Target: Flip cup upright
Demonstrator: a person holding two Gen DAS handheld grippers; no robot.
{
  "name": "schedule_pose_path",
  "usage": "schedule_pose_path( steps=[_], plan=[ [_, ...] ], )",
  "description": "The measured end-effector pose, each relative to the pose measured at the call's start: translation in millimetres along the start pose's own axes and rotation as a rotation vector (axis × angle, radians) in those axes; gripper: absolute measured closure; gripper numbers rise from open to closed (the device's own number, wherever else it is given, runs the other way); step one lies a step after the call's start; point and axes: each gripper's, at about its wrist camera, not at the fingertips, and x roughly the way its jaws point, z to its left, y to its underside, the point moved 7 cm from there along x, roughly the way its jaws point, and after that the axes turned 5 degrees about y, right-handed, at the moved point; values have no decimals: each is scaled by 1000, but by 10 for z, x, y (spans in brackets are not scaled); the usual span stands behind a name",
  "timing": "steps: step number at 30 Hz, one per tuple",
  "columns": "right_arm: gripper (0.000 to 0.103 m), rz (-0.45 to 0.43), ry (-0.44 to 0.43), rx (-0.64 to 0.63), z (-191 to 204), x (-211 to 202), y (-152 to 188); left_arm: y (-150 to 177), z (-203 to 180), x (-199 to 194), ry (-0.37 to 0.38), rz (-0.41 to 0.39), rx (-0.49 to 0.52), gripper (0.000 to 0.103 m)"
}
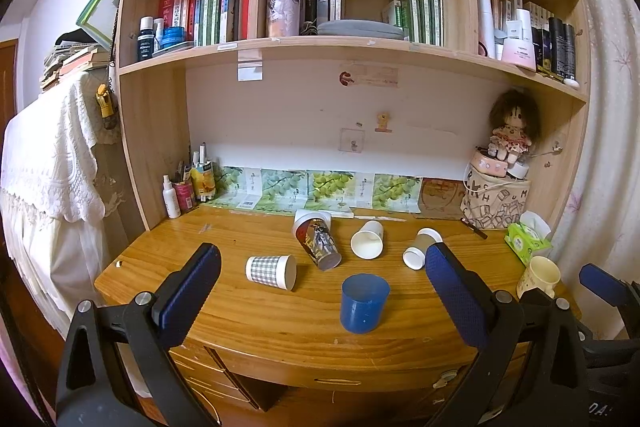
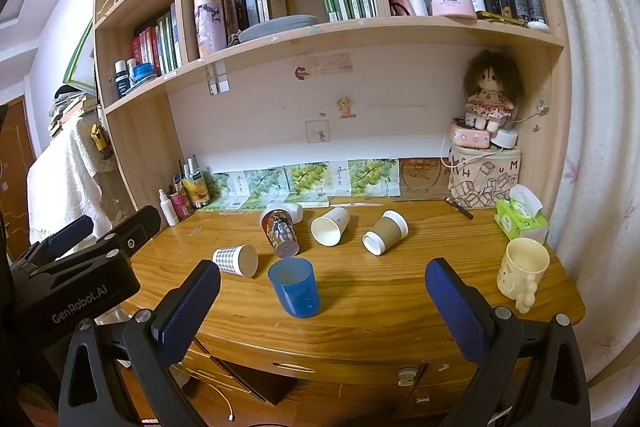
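Observation:
Several cups lie on their sides on the wooden desk (image 1: 256, 311): a checked paper cup (image 1: 271, 271) (image 2: 236, 260), a picture-printed cup (image 1: 317, 239) (image 2: 281, 231), a white paper cup (image 1: 368, 239) (image 2: 330, 225) and a brown lidded cup (image 1: 421, 247) (image 2: 385, 231). A blue plastic cup (image 1: 364, 303) (image 2: 295, 287) stands upright near the front edge. A cream mug (image 1: 538, 277) (image 2: 522, 269) stands upright at the right. My left gripper (image 1: 320, 299) is open and empty, in front of the desk. My right gripper (image 2: 322, 307) is open and empty, also in front of the desk.
A bookshelf (image 1: 360, 47) rises over the desk. A doll (image 1: 512, 131) sits on a fabric box (image 1: 496, 203) at the back right. A green tissue pack (image 1: 526, 239) lies beside it. Bottles and pens (image 1: 184, 187) stand at the back left. Drawers (image 2: 304, 367) sit under the desk front.

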Motion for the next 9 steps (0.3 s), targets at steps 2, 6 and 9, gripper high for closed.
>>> schedule_pose_path(
  steps=[2,6,9],
  plan=[
    [0,0,0,1,0,-1,-1,-5,-7,22,-3,4,2,1],
    [0,3,-1,4,-2,14,12,-13,-15,37,-2,4,3,1],
    [0,3,-2,4,-2,13,12,-16,-16,42,-1,4,3,1]
  ],
)
